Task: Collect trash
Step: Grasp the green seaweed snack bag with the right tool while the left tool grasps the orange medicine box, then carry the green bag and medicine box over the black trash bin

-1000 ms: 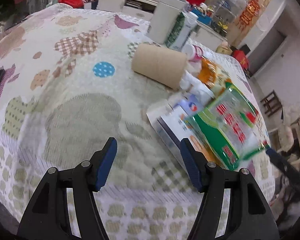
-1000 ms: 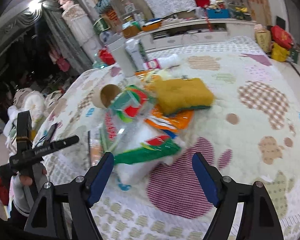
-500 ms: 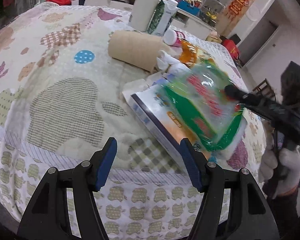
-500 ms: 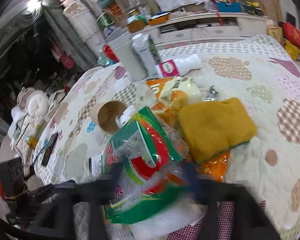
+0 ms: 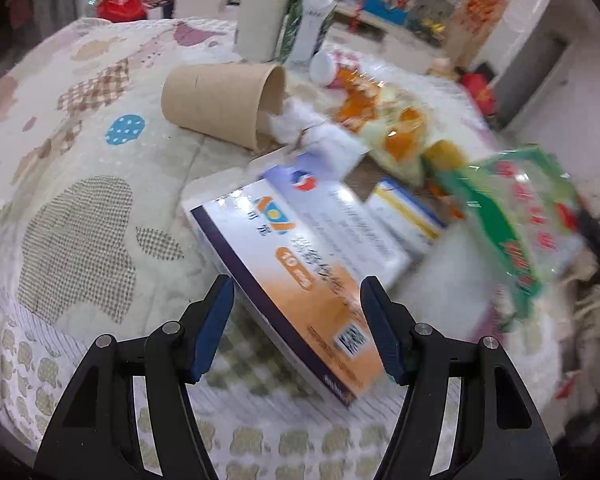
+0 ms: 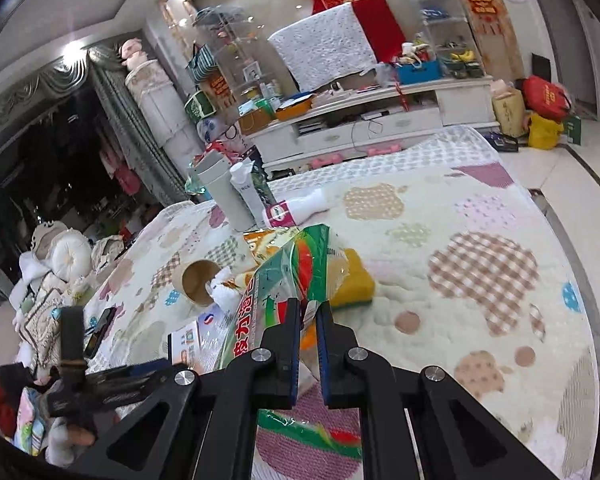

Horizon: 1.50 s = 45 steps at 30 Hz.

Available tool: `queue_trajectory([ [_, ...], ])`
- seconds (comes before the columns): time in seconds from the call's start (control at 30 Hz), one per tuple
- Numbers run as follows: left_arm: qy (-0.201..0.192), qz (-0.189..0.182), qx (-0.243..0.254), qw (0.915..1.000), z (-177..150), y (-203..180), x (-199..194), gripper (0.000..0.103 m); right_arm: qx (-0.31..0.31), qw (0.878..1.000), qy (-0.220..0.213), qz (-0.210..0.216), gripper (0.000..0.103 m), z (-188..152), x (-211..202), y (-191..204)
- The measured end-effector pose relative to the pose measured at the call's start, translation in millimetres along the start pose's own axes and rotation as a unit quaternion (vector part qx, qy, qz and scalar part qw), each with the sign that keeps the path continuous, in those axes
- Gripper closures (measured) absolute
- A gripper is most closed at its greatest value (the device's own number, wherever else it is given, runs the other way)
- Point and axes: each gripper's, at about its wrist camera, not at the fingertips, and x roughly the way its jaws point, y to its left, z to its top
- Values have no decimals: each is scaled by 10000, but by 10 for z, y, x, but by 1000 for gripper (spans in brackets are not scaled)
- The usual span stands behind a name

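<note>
I'm pinching the green plastic bag in my right hand-held gripper, fingers pressed nearly together on the crinkly film, and holding it up over the pile by the bed's near edge. My left hand-held gripper is sitting spread wide around the corner of the white and orange box, not squeezing yet. That box is already poking over the edge, so I'm guessing a clumsy close could nudge it off. The thin bag could also slide out.
</note>
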Motion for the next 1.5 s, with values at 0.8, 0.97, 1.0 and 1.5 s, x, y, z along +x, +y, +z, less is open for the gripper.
queue_trajectory([
  [0.8,191,72,338,9992,119,153,103,27,758,9958,379,331,76,-171,108,-276],
  [0.97,182,142,402,9989,127,114,176,27,893,9936,507,461,51,-195,254,-289],
  [1.0,166,117,443,9988,141,126,186,29,965,9924,533,540,51,-199,294,-305],
  [1.5,-315,-678,428,9963,-21,108,-584,43,826,9937,98,757,95,-176,5,-358],
])
